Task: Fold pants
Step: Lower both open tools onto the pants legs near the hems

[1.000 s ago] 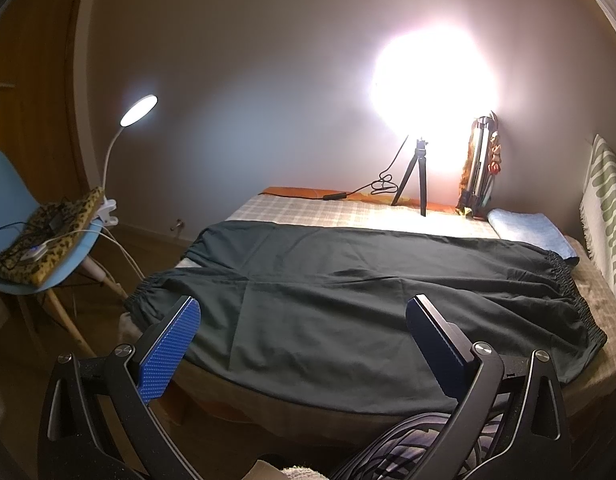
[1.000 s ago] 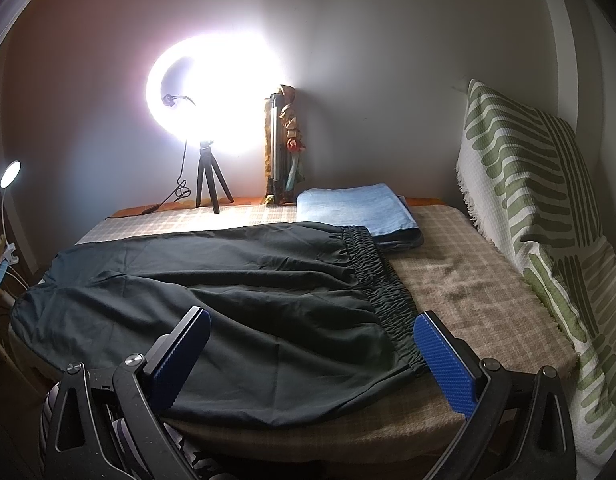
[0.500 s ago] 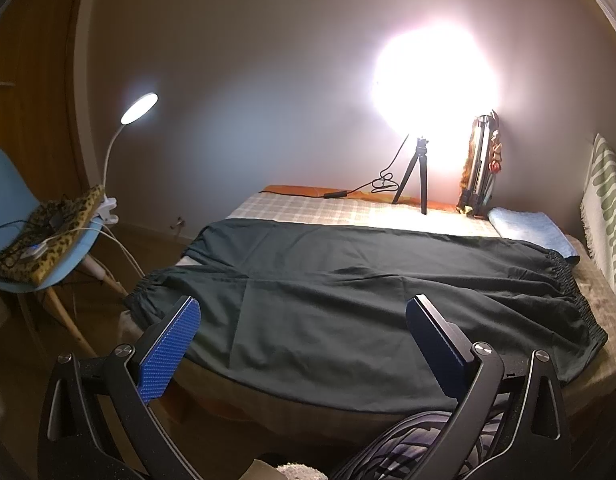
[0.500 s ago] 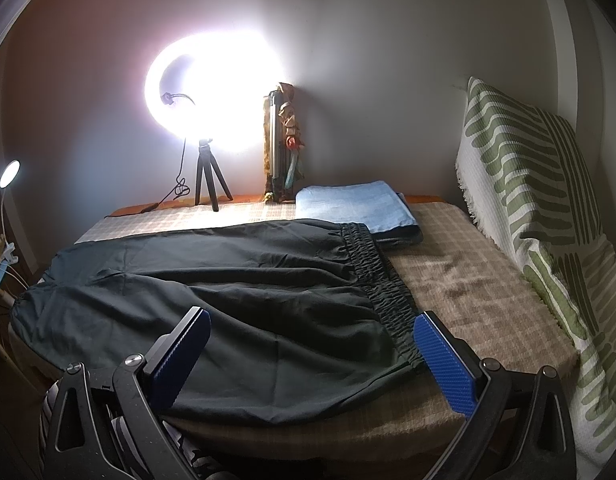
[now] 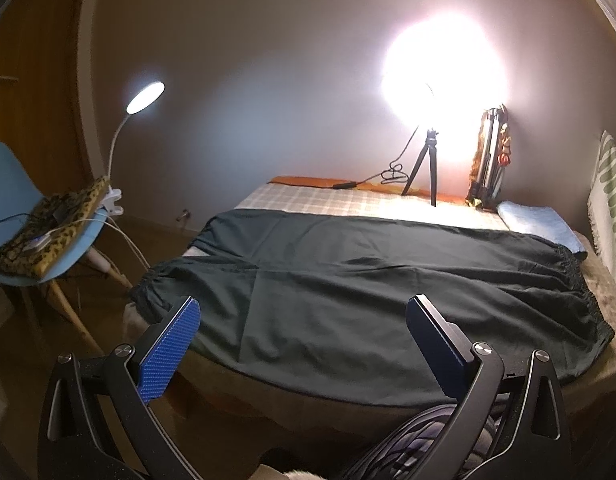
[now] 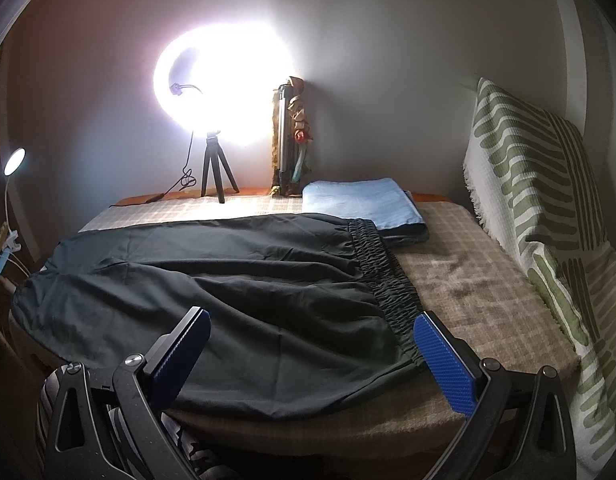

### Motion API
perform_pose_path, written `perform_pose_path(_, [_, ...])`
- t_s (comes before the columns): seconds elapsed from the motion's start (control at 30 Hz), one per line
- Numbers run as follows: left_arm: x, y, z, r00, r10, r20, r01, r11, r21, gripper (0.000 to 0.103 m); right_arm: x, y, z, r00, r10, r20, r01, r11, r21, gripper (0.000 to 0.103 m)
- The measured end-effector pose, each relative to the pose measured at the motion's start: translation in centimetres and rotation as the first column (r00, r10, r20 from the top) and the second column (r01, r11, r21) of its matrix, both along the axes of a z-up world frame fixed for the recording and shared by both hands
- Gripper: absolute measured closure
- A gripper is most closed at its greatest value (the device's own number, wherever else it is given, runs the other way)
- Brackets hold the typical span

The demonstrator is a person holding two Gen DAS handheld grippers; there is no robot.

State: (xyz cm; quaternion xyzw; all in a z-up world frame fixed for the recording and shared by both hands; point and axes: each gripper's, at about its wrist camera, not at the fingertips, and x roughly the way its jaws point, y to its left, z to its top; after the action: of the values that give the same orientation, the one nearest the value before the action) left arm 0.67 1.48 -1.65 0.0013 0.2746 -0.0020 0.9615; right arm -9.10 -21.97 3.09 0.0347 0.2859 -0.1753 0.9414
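Hovering both grippers with jaws spread empty, I judge the left gripper (image 5: 300,344) should pinch the near cuff (image 5: 148,292) and the right gripper (image 6: 313,354) the waistband (image 6: 383,276) corner of the pants (image 5: 347,280).

This is a bedroom in a home. A bed covered with a beige checked blanket (image 6: 467,280) fills the middle of both views, set against a plain pale wall. At the right edge a white cushion with green stripes (image 6: 527,184) leans upright. A folded light-blue towel (image 6: 359,200) lies at the far side of the bed. At the left of the left view stands a light-blue plastic chair with wooden legs (image 5: 12,184), with a white gooseneck clip lamp (image 5: 144,98) lit above it.
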Motion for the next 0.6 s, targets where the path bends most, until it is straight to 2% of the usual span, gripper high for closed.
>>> perform_pose_path(0.23, [0.5,3.0,-0.8,0.999,-0.006,-0.042,0.003,0.998,-0.055,0.001,0.5,0.4,1.1,0.998,0.060,0.009,-0.060,0.998,-0.021,0.000])
perform_pose_path(0.4, [-0.2,6.3,-1.0,0.999,0.033,-0.023,-0.034,0.998,-0.044,0.001,0.8,1.0,1.8,0.994,0.114,0.003,-0.113,0.992,-0.049,0.000])
perform_pose_path(0.5, [-0.2,8.8,-0.8,0.997,0.072,-0.028,-0.073,0.997,-0.026,0.011,1.2,1.5,2.7,0.989,0.144,0.017,-0.142,0.987,-0.077,0.000])
perform_pose_path(0.6, [0.0,11.7,-0.3,0.992,0.119,-0.039,-0.121,0.990,-0.070,0.012,1.8,1.8,3.8,0.982,0.185,0.039,-0.181,0.979,-0.098,0.000])
